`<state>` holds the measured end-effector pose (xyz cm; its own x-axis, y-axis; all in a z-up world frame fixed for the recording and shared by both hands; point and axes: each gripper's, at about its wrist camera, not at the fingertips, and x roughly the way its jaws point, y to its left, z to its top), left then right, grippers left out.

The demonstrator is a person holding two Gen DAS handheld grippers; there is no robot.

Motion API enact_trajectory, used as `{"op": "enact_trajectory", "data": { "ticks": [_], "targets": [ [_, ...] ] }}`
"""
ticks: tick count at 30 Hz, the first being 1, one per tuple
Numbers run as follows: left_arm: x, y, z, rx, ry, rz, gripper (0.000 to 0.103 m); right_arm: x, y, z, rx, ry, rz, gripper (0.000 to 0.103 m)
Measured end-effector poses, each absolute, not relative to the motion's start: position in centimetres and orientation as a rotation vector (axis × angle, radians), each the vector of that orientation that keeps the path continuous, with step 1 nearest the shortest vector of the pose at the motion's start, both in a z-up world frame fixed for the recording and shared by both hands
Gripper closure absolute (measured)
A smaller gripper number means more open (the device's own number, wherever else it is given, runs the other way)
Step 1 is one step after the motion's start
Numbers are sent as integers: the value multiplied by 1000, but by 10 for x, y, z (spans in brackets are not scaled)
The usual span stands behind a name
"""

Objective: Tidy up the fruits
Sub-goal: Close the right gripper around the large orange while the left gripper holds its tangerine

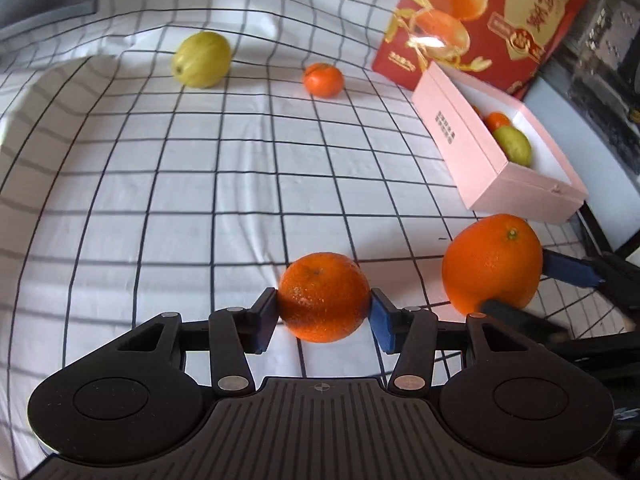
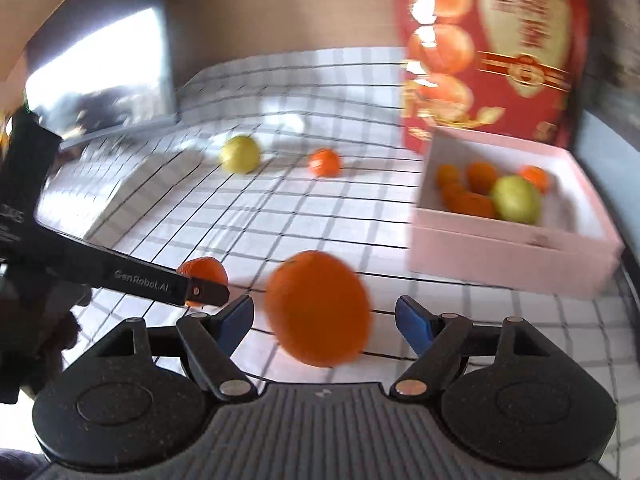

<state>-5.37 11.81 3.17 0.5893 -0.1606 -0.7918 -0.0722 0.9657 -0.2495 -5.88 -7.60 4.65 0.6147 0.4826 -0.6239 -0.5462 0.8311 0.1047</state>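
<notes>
Pinching a mandarin (image 1: 324,297) in my left tool (image 1: 324,308), pads on its sides, above the desk (image 1: 240,184). Right tool (image 2: 324,318) spread around a bigger orange (image 2: 318,308); contact unclear, blurred. Both look firm, round, likely slippery: grip at widest girth. Box (image 2: 508,256) near right.

Bright daylight washes the checked cloth (image 1: 248,168), with soft shadows on its left folds. Fisheye bending curves the grid lines toward the edges. The left wrist view is sharp; the right wrist view is motion-blurred, smearing the red box (image 2: 492,48) and the large orange (image 2: 318,314).
</notes>
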Motion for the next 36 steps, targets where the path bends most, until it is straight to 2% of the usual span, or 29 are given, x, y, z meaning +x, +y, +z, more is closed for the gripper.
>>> {"op": "enact_trajectory", "data": {
  "ticks": [1, 3, 8, 17, 22, 36],
  "targets": [
    [-56, 119, 32, -279, 937, -44, 49, -59, -68, 41, -132, 682, 592, 18],
    [-58, 121, 32, -293, 935, -36, 49, -60, -59, 31, -189, 638, 570, 15],
    [-59, 120, 31, -288, 932, -33, 49, -50, -45, 9, -285, 642, 546, 15],
    [-55, 124, 30, -324, 943, -35, 48, -30, -61, -2, -169, 709, 519, 14],
    [-53, 123, 30, -313, 949, -47, 49, -21, -59, -3, -159, 746, 483, 0],
    [-60, 116, 29, -238, 911, -52, 48, -18, -59, -3, -178, 744, 513, 0]
  ]
}}
